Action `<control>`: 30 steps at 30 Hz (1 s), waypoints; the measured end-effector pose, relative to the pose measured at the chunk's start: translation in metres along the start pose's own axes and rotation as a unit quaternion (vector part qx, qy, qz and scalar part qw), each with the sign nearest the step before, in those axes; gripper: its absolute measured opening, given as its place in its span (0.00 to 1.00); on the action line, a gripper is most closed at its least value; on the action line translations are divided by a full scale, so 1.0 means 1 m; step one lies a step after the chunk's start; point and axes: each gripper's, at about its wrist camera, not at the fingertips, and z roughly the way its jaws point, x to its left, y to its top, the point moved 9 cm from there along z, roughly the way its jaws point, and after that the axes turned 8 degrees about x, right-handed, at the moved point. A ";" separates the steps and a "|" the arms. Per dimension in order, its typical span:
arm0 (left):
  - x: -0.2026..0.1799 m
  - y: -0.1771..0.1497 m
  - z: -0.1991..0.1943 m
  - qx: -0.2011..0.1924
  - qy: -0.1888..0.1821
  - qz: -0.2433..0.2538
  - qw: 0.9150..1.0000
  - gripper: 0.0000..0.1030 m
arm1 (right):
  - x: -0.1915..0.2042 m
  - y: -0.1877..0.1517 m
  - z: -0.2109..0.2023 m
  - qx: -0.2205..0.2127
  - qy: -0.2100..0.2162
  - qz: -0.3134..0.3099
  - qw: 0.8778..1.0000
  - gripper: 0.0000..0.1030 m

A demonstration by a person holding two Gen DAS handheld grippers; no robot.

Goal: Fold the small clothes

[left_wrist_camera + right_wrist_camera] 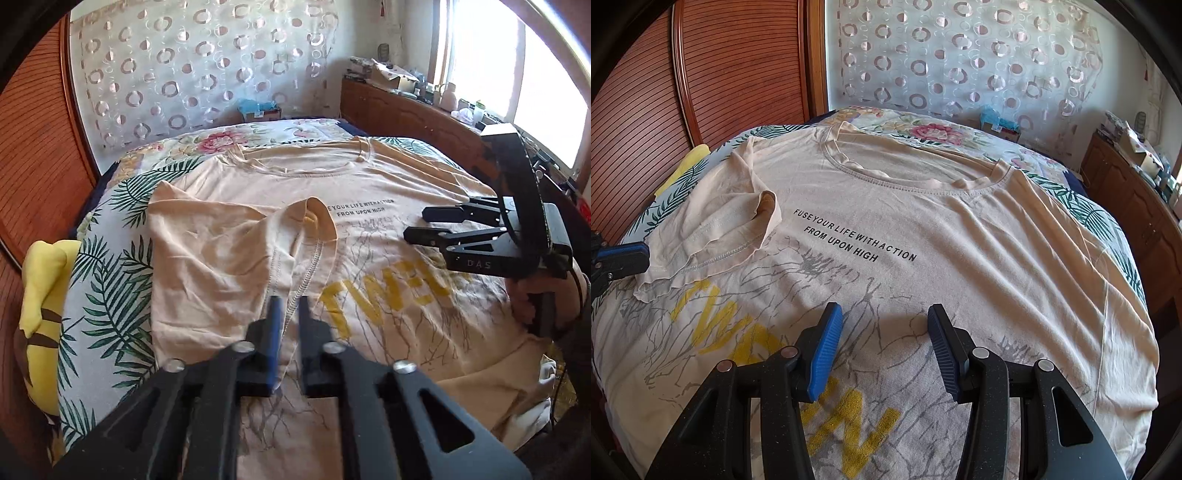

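Beige printed T-shirt point(960, 236) flat, one sleeve point(713, 236) folded inward

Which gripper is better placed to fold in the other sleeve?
Probably the right gripper: it hangs open over the T-shirt, on the side where the sleeve lies flat. The left gripper sits at the folded sleeve.

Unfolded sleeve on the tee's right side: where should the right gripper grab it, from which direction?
Grip the right sleeve at its outer hem, coming from the bed's right edge. It lies flat and spread, so only that edge offers a pinchable lip. The right gripper is open above the chest.
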 end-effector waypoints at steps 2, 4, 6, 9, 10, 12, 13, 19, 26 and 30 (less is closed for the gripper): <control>0.002 0.002 -0.003 -0.010 -0.003 -0.004 1.000 0.45 | 0.000 0.000 0.000 0.000 0.000 0.000 1.000 0.49; 0.006 0.005 -0.004 -0.015 0.002 -0.009 1.000 0.55 | 0.000 0.000 0.000 0.000 0.000 0.000 1.000 0.49; 0.013 0.008 -0.004 -0.023 0.009 -0.015 1.000 0.75 | 0.000 0.000 0.000 0.000 0.000 0.000 1.000 0.49; 0.027 0.012 0.002 -0.021 0.023 -0.026 0.999 0.78 | 0.000 0.000 0.000 0.000 0.000 0.000 1.000 0.49; 0.032 0.013 0.006 -0.016 0.029 -0.030 0.999 0.78 | 0.000 0.000 0.000 0.000 0.000 0.000 1.000 0.49; 0.041 0.013 0.014 -0.007 0.040 -0.035 0.999 0.78 | 0.000 0.000 0.000 0.000 0.000 0.000 1.000 0.49; 0.043 0.013 0.019 -0.002 0.043 -0.036 0.998 0.78 | 0.000 0.000 0.000 0.000 0.000 0.000 1.000 0.49; 0.050 0.009 0.039 0.021 0.046 -0.041 0.998 0.78 | 0.000 0.000 0.000 -0.001 -0.001 0.000 1.000 0.49; 0.050 0.002 0.050 0.035 0.046 -0.043 0.997 0.78 | 0.000 0.000 0.000 -0.001 -0.001 0.001 1.000 0.49; 0.050 0.002 0.050 0.036 0.042 -0.046 0.997 0.79 | 0.000 0.000 0.000 -0.001 -0.001 0.001 1.000 0.49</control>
